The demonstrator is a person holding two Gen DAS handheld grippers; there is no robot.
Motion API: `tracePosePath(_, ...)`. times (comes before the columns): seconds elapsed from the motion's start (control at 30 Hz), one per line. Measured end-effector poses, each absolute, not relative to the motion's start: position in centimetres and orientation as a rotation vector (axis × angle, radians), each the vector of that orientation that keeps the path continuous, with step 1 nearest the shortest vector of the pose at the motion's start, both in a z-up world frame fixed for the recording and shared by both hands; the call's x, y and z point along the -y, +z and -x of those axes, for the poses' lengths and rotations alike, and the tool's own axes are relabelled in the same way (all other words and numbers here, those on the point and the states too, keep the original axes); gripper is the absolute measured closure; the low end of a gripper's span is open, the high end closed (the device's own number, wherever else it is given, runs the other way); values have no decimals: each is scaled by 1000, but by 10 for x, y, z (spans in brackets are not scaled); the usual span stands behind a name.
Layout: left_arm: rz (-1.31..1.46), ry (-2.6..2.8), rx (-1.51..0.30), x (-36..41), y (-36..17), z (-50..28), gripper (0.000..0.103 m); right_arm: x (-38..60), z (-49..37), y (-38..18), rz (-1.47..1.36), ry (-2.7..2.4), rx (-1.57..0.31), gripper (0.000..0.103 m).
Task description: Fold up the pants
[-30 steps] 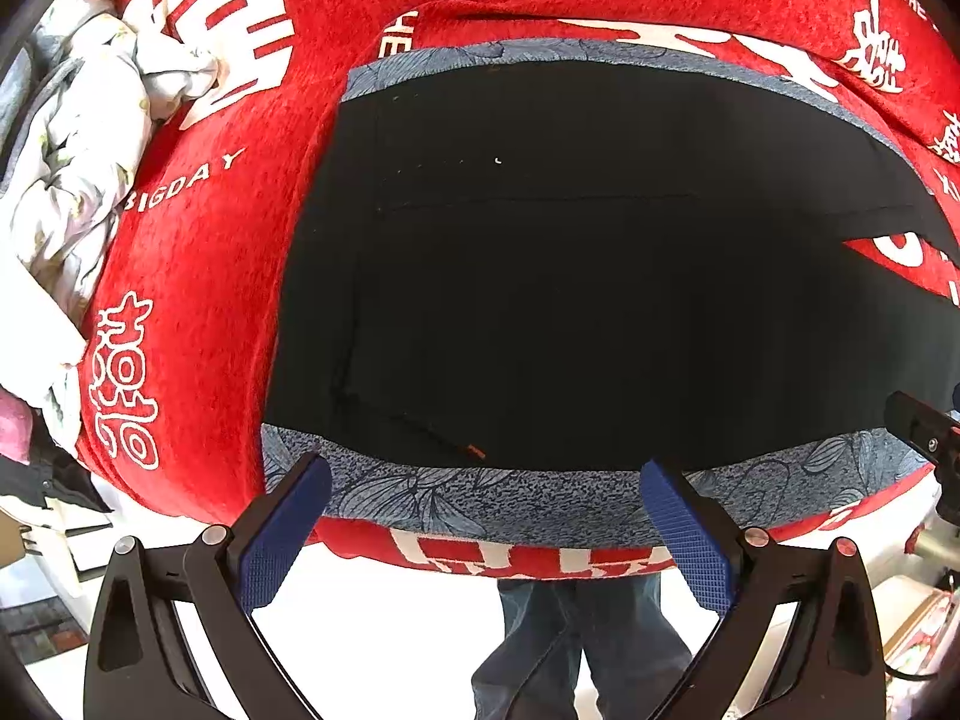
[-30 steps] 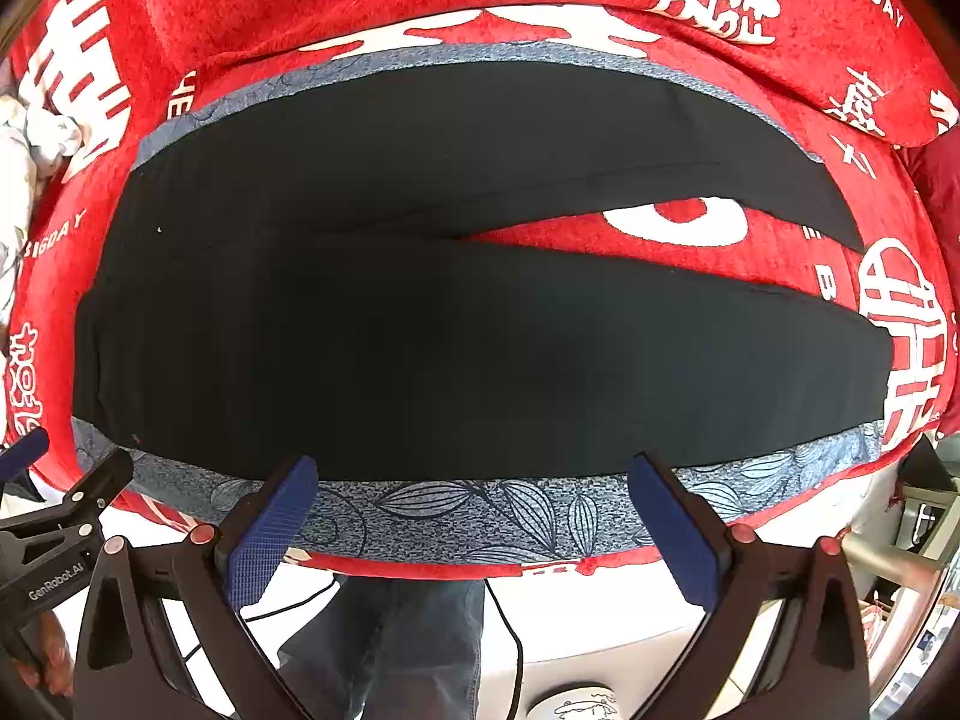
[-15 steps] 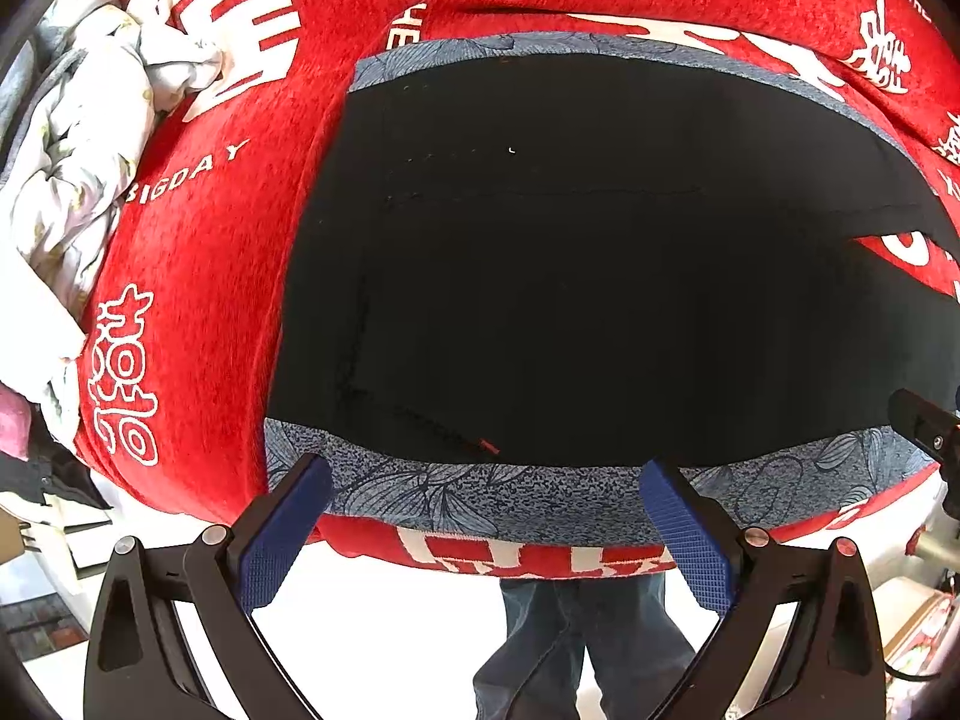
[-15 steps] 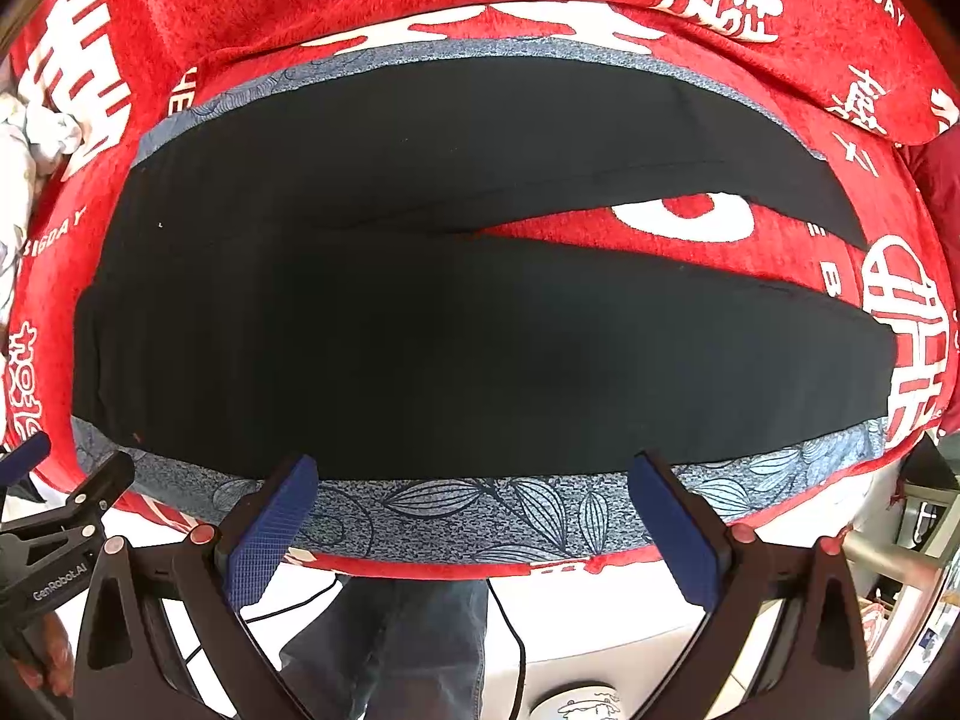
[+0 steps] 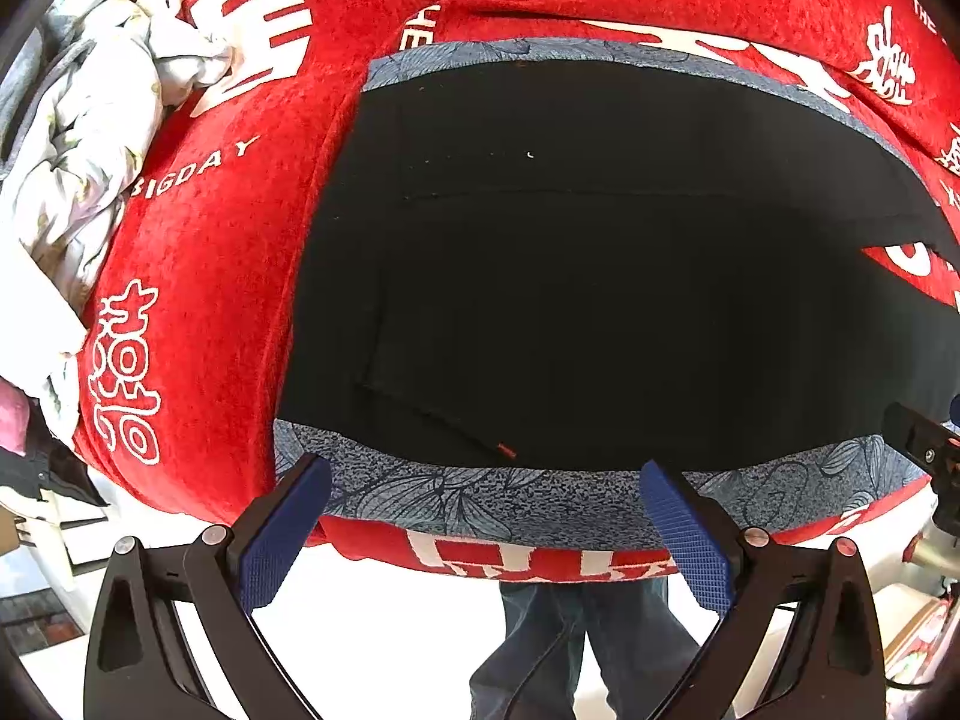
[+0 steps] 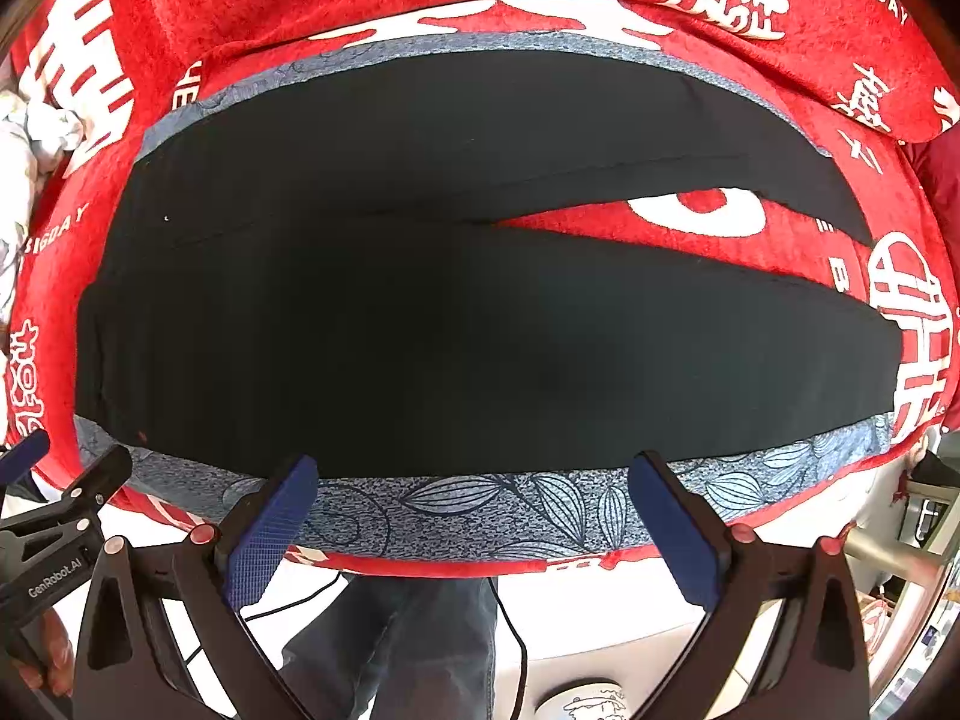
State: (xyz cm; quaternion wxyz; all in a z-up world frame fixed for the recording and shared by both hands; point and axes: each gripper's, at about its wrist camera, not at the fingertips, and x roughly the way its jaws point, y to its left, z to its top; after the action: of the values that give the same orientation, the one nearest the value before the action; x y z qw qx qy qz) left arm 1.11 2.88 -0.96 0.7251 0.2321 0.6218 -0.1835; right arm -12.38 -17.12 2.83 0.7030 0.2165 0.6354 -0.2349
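Black pants [image 6: 420,324] lie flat on a grey leaf-print mat [image 6: 480,510] over a red blanket, waistband to the left, the two legs spreading apart to the right. The left wrist view shows the waist end of the pants [image 5: 588,300] with a small red tag near the front hem. My left gripper [image 5: 480,516] hovers open above the mat's near edge [image 5: 420,504], holding nothing. My right gripper [image 6: 474,510] is open too, over the near edge in front of the closer leg. The left gripper [image 6: 36,480] also shows at the right view's lower left.
A red blanket [image 5: 198,276] with white lettering covers the surface. Crumpled white floral bedding [image 5: 78,168] lies at the far left. A person's jeans-clad legs [image 6: 396,648] stand at the near side, beside a cable [image 6: 510,630] on the floor. A mug [image 6: 582,705] sits below.
Both cameras have drifted slightly, the pants sliding a little lower in view. The pants have not moved, and both grippers remain open.
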Motion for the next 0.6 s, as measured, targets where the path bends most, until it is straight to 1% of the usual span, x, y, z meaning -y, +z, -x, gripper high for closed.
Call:
tracePosePath(0.33,-503,-403,-1368,-34,-11,-14,0,167,120,27,-487,-516,-1412,0)
tracePosePath(0.43,-440,-431,-1390,-44,-10,-19,0,165,120,28,-512,-496,-1395,0)
tracePosePath(0.5,-337,-481,-1417,-57,-9,-25,0,165,123,28,-591,-436,-1352,0)
tracePosePath(0.57,-223,-532,-1449,-74,-8,-31,0,167,130,25,-763,-301,-1272,2)
tracePosePath(0.6,-174,-560,-1467,-83,-9,-33,0,167,135,20,-852,-229,-1232,9)
